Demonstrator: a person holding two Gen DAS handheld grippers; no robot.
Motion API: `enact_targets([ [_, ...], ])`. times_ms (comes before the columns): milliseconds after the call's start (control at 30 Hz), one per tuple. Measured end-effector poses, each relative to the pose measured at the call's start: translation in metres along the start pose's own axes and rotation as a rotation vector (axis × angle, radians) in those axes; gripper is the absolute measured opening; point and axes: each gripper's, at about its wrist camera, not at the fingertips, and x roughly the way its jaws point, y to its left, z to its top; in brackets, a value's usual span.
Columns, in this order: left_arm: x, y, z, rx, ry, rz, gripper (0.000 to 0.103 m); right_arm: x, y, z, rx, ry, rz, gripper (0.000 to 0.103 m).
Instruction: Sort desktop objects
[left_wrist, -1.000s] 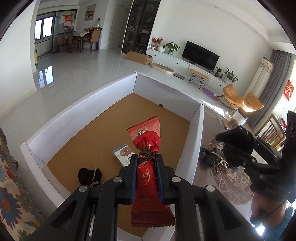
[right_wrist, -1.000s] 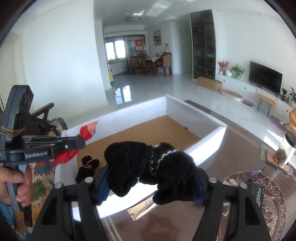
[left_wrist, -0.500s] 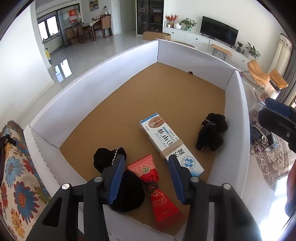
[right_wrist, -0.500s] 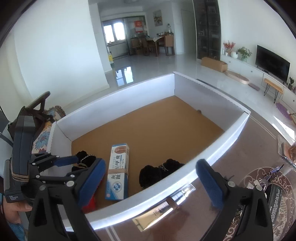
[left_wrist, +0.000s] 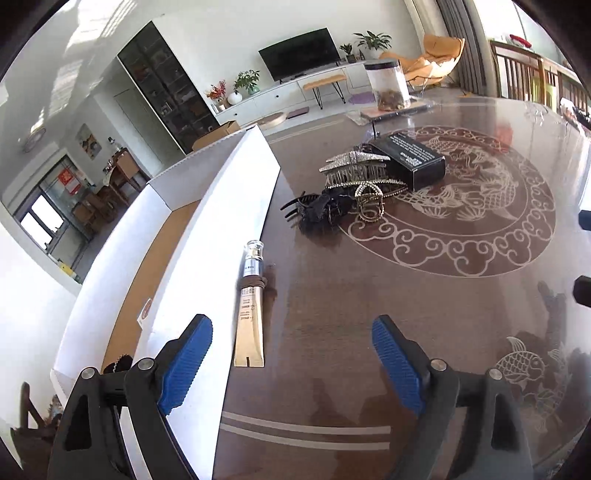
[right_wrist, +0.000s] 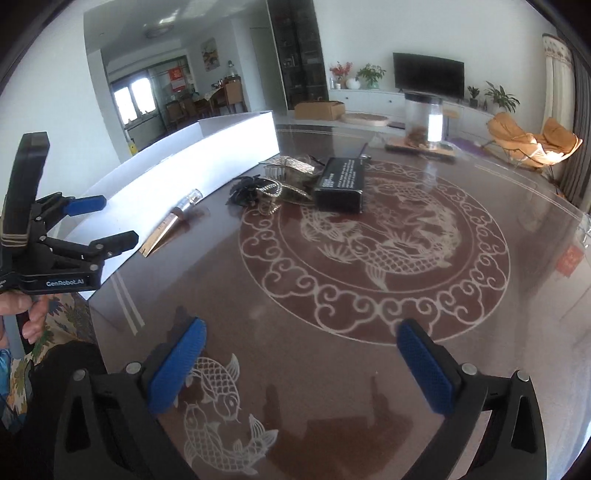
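My left gripper (left_wrist: 291, 358) hovers over the dark table with nothing between its blue pads, its jaws opening. A silver cosmetic tube (left_wrist: 251, 306) lies just ahead of its left finger, against the white box wall (left_wrist: 221, 240). Further off lie a pile of hair clips (left_wrist: 351, 188) and a black carton (left_wrist: 410, 158). My right gripper (right_wrist: 301, 369) is also empty and opening, low over the fish pattern near the table's front. In its view the left gripper (right_wrist: 107, 221) is at the left, with the tube (right_wrist: 173, 221), clips (right_wrist: 266, 188) and carton (right_wrist: 340, 181) beyond.
The white cardboard box (right_wrist: 177, 173) with a brown floor runs along the table's left side. A clear jar (left_wrist: 388, 85) on a tray stands at the far edge. A floral cushion (right_wrist: 55, 325) sits by the person's hand at the near left.
The left gripper released the red packet and the right one the black hair tie into the box. Both then swung out over the table, jaws spreading wide.
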Motion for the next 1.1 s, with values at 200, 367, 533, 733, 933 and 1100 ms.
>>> enact_targets([
  [200,0.053,-0.002,0.018,-0.111,0.083,0.052,0.088,-0.021,-0.042,-0.018,0.112,-0.037,-0.044,0.103],
  [367,0.075,0.022,0.031,-0.18,0.101,0.068,0.088,-0.017,-0.043,-0.019,0.144,-0.039,-0.042,0.103],
  [533,0.095,0.024,0.033,-0.168,0.13,0.047,0.088,-0.007,-0.036,-0.02,0.131,-0.026,-0.037,0.103],
  [733,0.106,0.029,0.035,-0.209,0.124,0.014,0.089,-0.002,-0.035,-0.027,0.123,-0.005,-0.048,0.103],
  [933,0.118,0.033,0.04,-0.266,0.152,-0.031,0.103,-0.005,-0.038,-0.034,0.144,-0.01,-0.049,0.103],
  [1100,0.13,0.046,0.034,-0.44,0.209,-0.231,0.103,-0.01,-0.035,-0.036,0.146,-0.017,-0.04,0.103],
])
